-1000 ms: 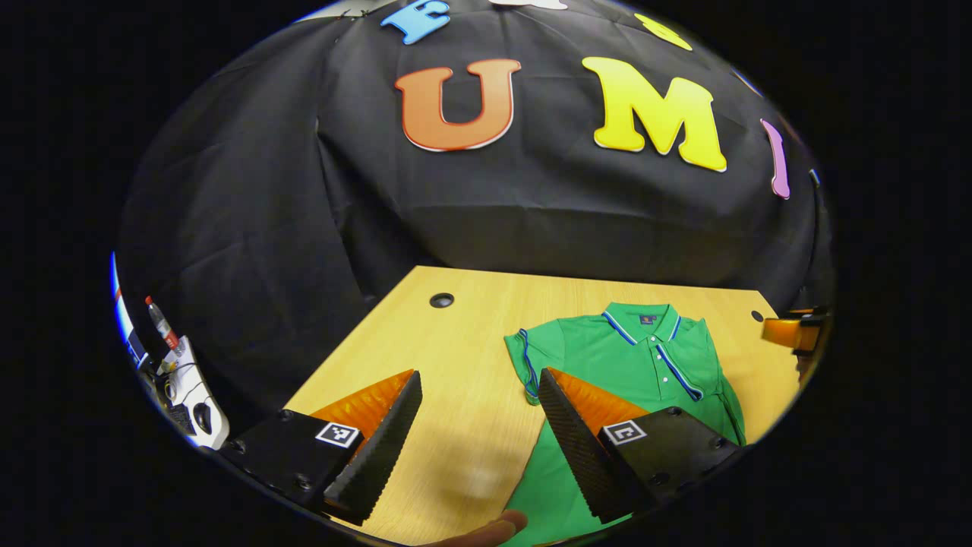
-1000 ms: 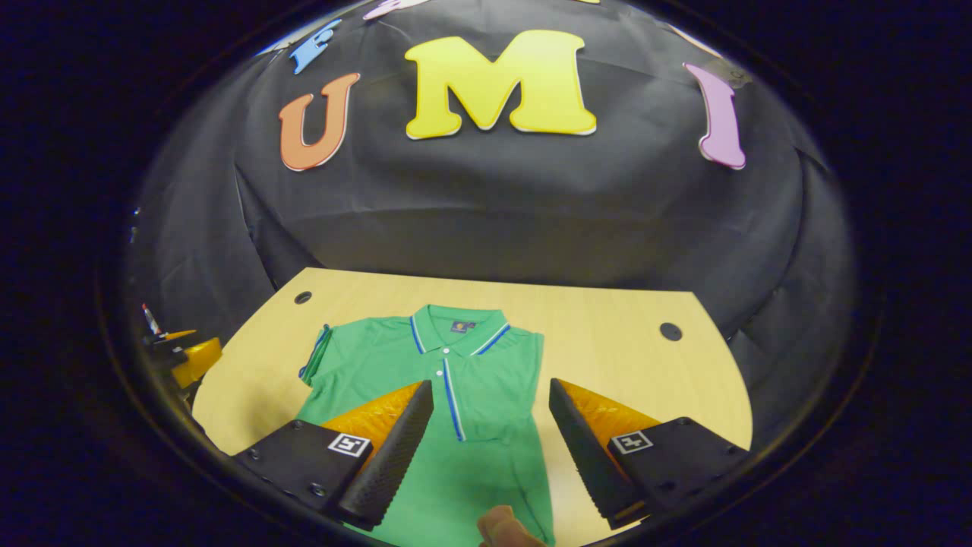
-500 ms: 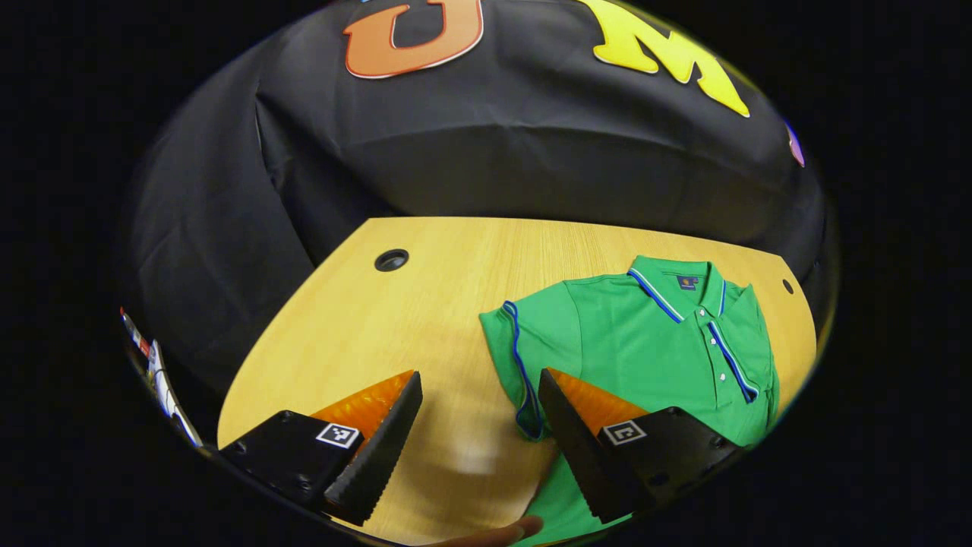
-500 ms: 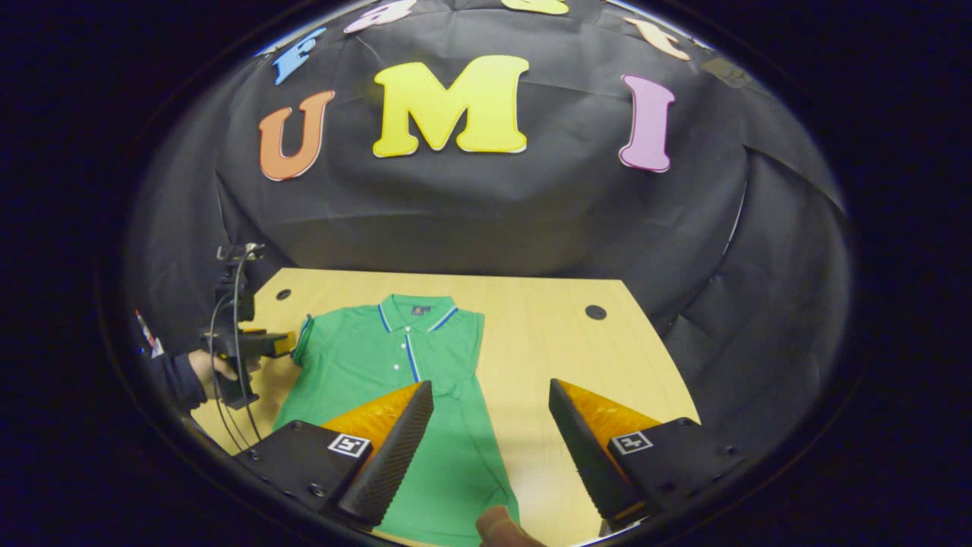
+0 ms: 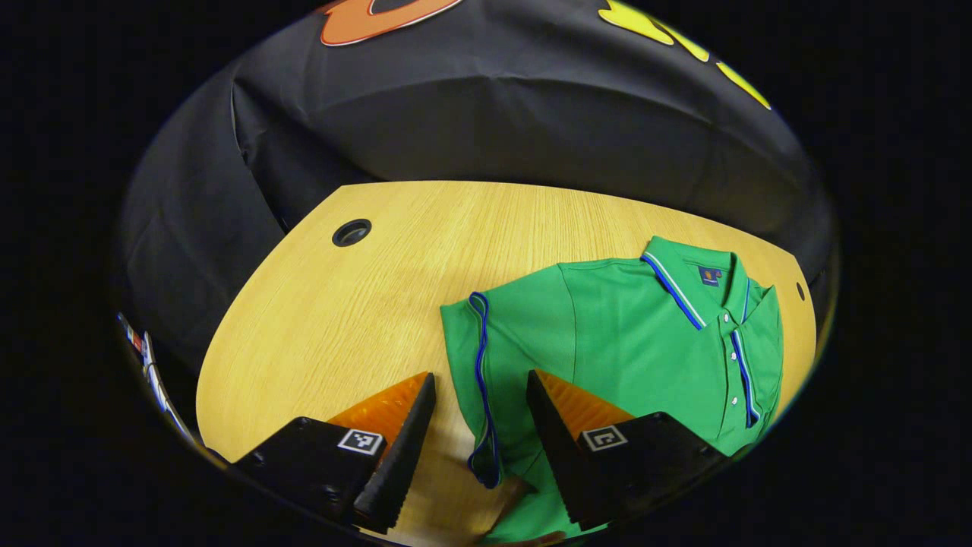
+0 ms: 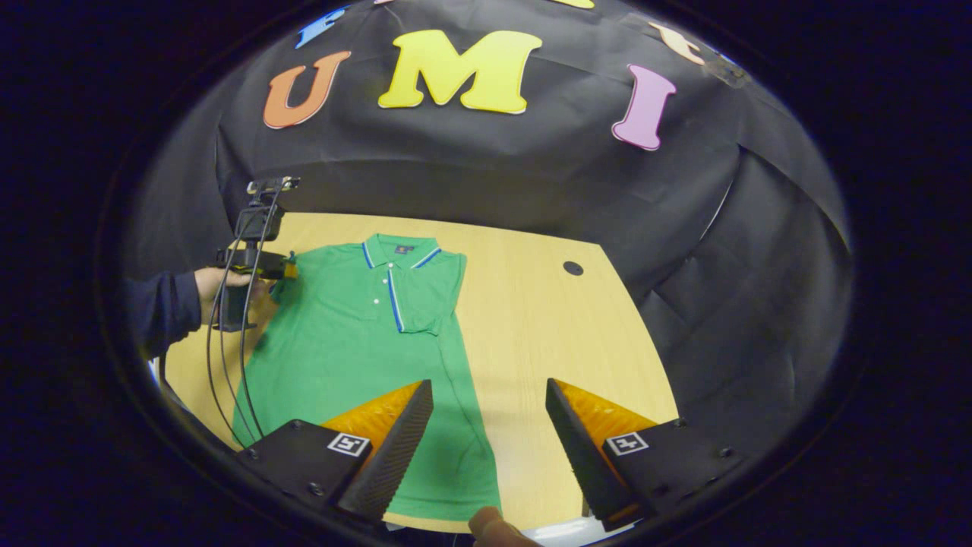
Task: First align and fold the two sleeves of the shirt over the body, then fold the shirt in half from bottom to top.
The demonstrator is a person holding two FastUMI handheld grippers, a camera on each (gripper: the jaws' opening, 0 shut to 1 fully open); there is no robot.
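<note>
Left gripper view: green shirt [image 5: 630, 334] lies flat on the wooden table [image 5: 342, 319], collar to the far right. The left sleeve [image 5: 493, 357], w/ its blue-trimmed cuff, runs down between the fingers of the left gripper [image 5: 474, 425]. Jaws are apart w/ the cuff edge in the gap, nothing pinched yet. Risk, as I judge it: closing now may catch just the thin cuff trim, or the body layer under it too, so the fold drags the whole shirt sideways & misaligns. One finger sits over bare table, the other over cloth, so the bite could be lopsided. Whether the tips touch the fabric is hard to tell at this angle.

Right gripper view: right gripper [image 6: 486, 448] hangs low over the shirt's hem side, jaws spread wide, holding nothing; one finger over green cloth, the other over table. The right sleeve [image 6: 433, 296] looks already folded onto the body. Far left, a hand [image 6: 220, 289] in a dark sleeve holds the left gripper at the shirt's shoulder, tilted down toward it, cables trailing. Risk: cables brushing the cloth & rumpling it.
</note>
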